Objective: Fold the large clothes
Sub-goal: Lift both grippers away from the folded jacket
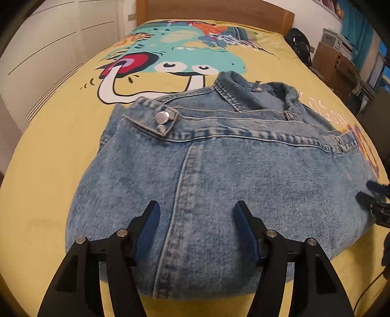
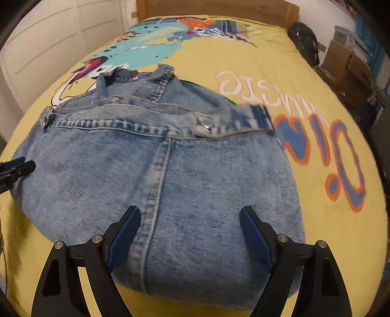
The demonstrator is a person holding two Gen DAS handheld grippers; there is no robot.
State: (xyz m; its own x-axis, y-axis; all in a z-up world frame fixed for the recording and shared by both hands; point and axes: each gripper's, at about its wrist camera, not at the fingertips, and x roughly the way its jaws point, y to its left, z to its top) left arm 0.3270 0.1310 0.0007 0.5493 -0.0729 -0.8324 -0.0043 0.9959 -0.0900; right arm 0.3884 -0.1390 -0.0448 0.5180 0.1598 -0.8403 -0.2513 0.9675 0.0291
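A light-blue denim jacket (image 1: 243, 158) (image 2: 102, 165) lies folded into a compact bundle on the bed, its collar at the far end and a metal snap tab on each shoulder. My left gripper (image 1: 197, 203) is open over the near left part of the bundle, astride a vertical seam, with no cloth pinched. Over the near right part, my right gripper (image 2: 190, 208) stands open wider, also holding nothing. Each gripper's tip shows at the edge of the other view: the right gripper (image 1: 373, 195) and the left gripper (image 2: 17, 165).
The yellow bedspread (image 1: 48, 158) (image 2: 329, 102) carries a cartoon print and lettering. A wooden headboard (image 1: 214, 9) closes the far end. White wardrobe doors (image 1: 48, 48) stand at the left. A black backpack (image 2: 304, 41) and cardboard boxes (image 2: 341, 61) sit at the right.
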